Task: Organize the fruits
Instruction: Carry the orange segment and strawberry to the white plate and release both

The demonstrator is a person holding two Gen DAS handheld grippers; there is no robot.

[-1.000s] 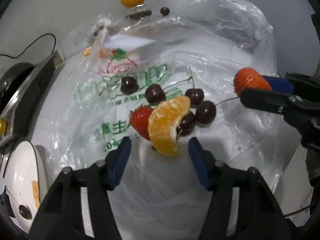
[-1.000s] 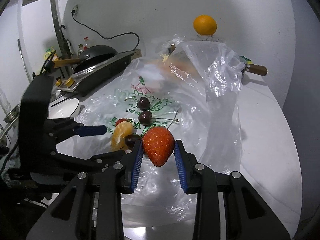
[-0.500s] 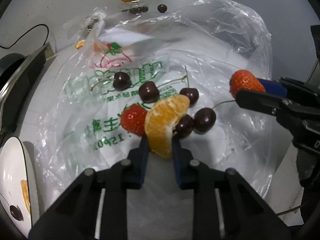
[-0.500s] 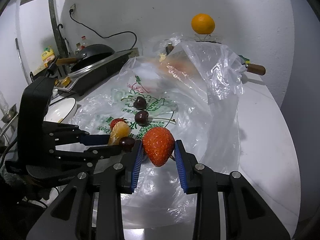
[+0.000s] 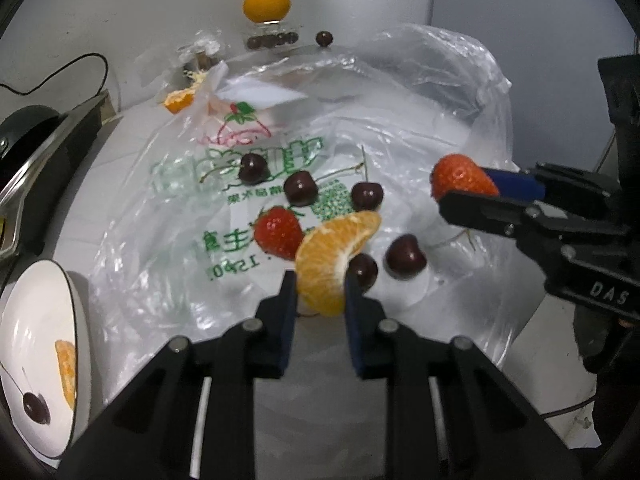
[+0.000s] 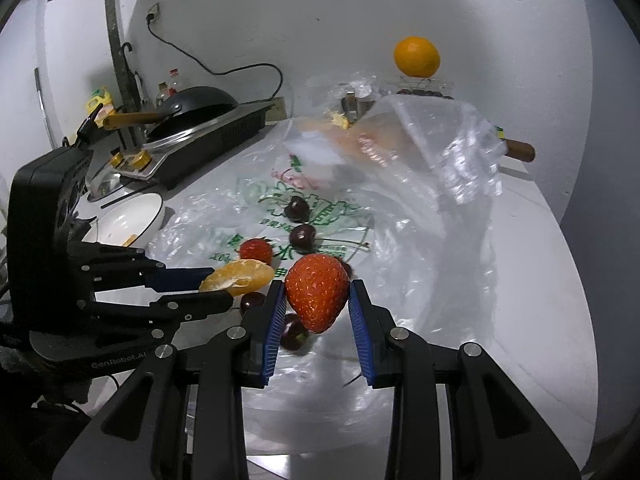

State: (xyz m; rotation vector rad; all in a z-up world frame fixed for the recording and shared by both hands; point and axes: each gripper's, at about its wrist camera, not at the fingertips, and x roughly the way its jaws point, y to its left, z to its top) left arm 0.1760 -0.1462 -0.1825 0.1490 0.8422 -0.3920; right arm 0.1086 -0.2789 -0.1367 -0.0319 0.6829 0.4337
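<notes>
My left gripper point(image 5: 320, 292) is shut on an orange segment point(image 5: 332, 256) and holds it above the plastic bag point(image 5: 180, 200). The segment also shows in the right wrist view point(image 6: 238, 278). My right gripper point(image 6: 318, 300) is shut on a strawberry point(image 6: 316, 290), seen from the left wrist at the right point(image 5: 460, 180). A second strawberry point(image 5: 278, 226) and several dark cherries point(image 5: 300, 188) lie on the bag. A white bowl point(image 5: 48, 312) at the lower left holds an orange piece and a cherry.
A whole orange point(image 5: 266, 2) sits on a stand at the back by the wall. A stove with a black pan point(image 6: 192, 100) stands at the left. A wooden-handled tool point(image 6: 518, 150) lies at the back right. The bag's raised side point(image 6: 452, 152) stands on the right.
My left gripper closed on the orange segment and lifted it off the bag. My right gripper kept hold of the strawberry and stayed nearly still.
</notes>
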